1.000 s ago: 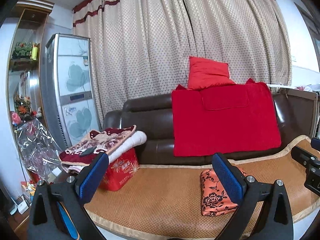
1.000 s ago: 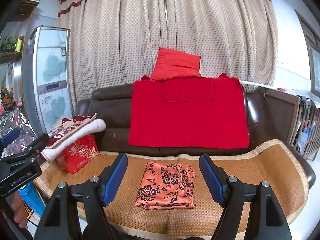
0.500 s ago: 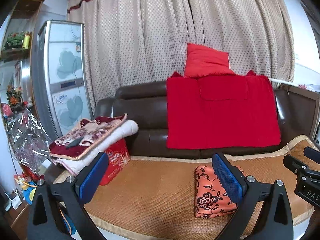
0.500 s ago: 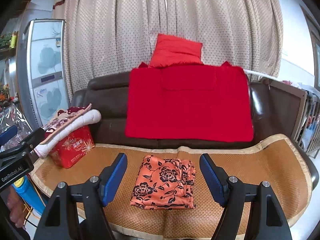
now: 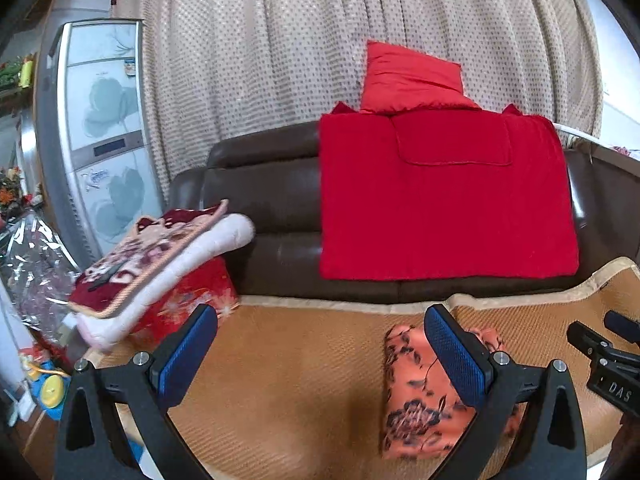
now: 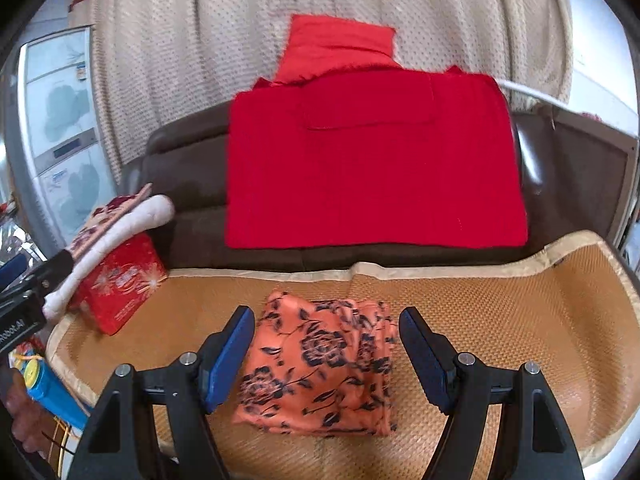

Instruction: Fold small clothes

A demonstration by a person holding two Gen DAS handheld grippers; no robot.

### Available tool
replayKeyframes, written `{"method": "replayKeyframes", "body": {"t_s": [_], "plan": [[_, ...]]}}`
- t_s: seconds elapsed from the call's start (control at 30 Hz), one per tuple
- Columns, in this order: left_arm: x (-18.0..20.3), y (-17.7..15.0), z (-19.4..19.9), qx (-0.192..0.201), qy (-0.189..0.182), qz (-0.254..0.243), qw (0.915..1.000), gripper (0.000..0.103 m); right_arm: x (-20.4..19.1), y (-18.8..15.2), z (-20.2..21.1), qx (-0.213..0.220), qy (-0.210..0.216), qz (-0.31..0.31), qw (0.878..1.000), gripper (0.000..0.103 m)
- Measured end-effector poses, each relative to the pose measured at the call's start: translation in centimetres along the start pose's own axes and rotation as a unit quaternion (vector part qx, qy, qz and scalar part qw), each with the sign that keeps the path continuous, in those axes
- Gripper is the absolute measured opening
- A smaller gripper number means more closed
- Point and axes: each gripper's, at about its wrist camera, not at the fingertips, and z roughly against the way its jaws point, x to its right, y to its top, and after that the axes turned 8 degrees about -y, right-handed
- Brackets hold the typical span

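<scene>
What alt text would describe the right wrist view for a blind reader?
An orange floral folded cloth lies on a woven straw mat, framed between the open blue-padded fingers of the right gripper. Behind, a red blanket drapes a brown leather sofa.

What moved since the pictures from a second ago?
Both hand-held grippers, left and right, came closer and lower toward the orange floral cloth on the woven mat. Neither grabbed anything; both stayed open. The cloth stayed folded in place.

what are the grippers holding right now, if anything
Nothing. Left gripper and right gripper are both open above the folded floral cloth, not touching it.
</scene>
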Motion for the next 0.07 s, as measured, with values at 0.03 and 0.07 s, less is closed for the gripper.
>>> {"method": "replayKeyframes", "body": {"t_s": [0.03,0.07], "plan": [[0.1,-0.2,-1.6,-0.003,0.005,0.004,1.0,0.103,0.8,0.1,-1.2,-0.003,-0.003,-0.006,1.0,0.078],[0.1,-0.4,-3.3,-0.01,0.01,0.009,0.9999,0.103,1.8,0.1,-2.6,-0.007,-0.006,-0.013,1.0,0.078]]}}
